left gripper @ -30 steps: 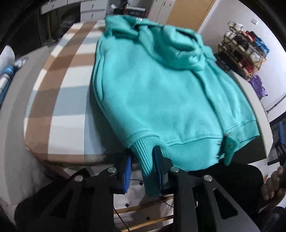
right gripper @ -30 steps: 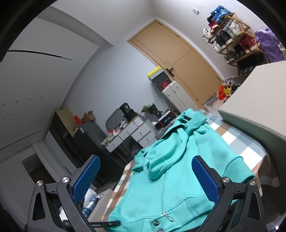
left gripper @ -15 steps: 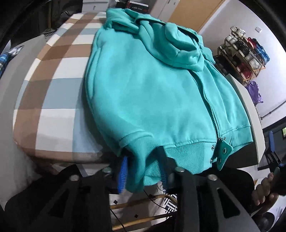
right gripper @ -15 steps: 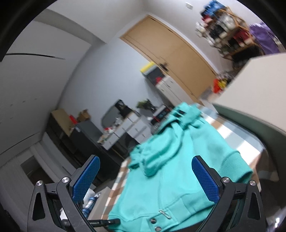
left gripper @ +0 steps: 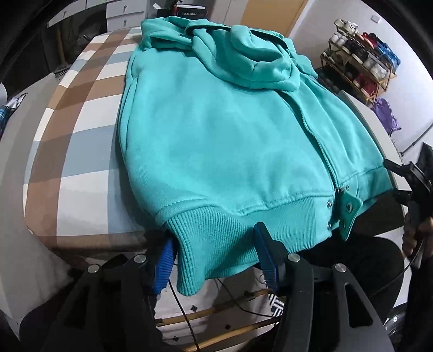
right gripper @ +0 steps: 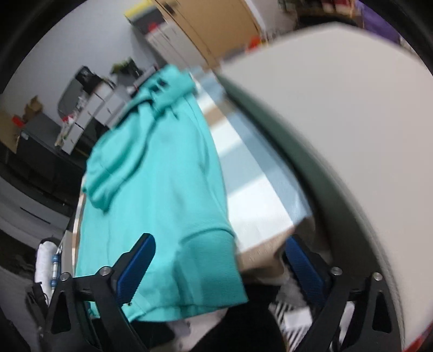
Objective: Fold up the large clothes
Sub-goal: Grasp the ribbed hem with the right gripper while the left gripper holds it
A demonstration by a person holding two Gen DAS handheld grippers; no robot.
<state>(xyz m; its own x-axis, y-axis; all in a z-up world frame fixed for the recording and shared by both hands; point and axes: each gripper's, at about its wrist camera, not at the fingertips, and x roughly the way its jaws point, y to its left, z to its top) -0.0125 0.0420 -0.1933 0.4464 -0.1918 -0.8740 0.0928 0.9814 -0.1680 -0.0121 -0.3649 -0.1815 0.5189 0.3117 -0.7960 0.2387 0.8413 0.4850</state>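
Observation:
A teal zip hoodie (left gripper: 216, 130) lies flat on the checked table (left gripper: 67, 151), hood at the far end and ribbed hem toward me. My left gripper (left gripper: 213, 233) is at the hem's left corner. Its jaws are opening, and the ribbed cuff (left gripper: 200, 251) hangs loose between the blue pads (left gripper: 162, 268). My right gripper (right gripper: 219, 237) straddles the hem's other corner (right gripper: 211, 270). Its jaws stand wide and are closing, and the pads do not press the cloth. In the left wrist view the right gripper (left gripper: 414, 184) shows at the right edge, held by a hand (left gripper: 416, 238).
A pale cushioned edge (right gripper: 338, 121) runs close along the table's right side. A shoe rack (left gripper: 362, 67) and a purple bag (left gripper: 384, 116) stand beyond it. White drawers (left gripper: 119, 13) sit behind the table's far end. Cables and a wooden frame (left gripper: 216, 316) show below the table's near edge.
The left jaws have spread and let go of the ribbed cuff. The right gripper has tipped down from facing the room, and the hoodie's hem corner now sits between its jaws.

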